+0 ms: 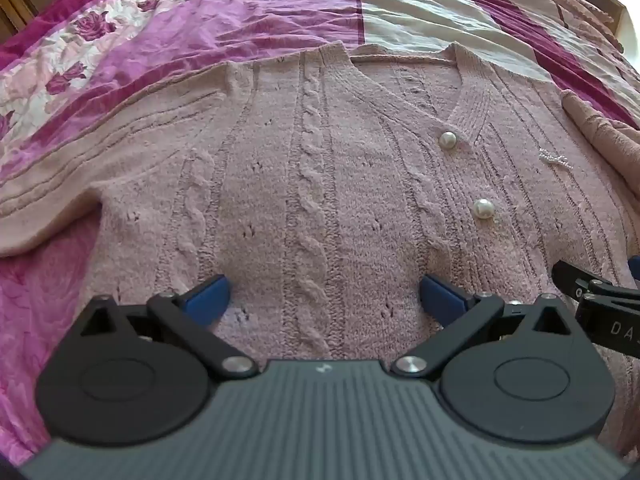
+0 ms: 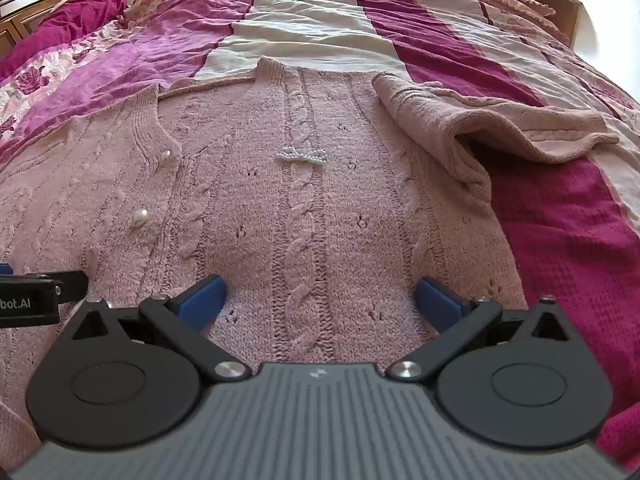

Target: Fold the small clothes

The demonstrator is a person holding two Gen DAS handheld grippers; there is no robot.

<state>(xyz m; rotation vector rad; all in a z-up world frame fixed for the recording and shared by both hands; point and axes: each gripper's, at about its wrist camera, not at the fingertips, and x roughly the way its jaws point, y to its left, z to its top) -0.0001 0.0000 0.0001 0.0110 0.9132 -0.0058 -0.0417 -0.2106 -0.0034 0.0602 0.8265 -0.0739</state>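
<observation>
A pink cardigan (image 1: 320,184) lies flat, front up, on the bedspread (image 1: 248,8), spread out just ahead of and under both grippers. The left gripper (image 1: 324,298) and the right gripper (image 2: 320,298) both stand wide apart with nothing between the blue pads, tilted down over the lower body of the knit.

To fold well, I would judge each should pinch a hem corner or side edge cleanly, taking both layers without bunching. Ahead and right of the right gripper, the sleeve (image 2: 460,128) is crumpled and partly folded inward; it likely needs smoothing first. The pearl buttons (image 1: 447,140) and bead bow (image 2: 301,156) could snag the pads
</observation>
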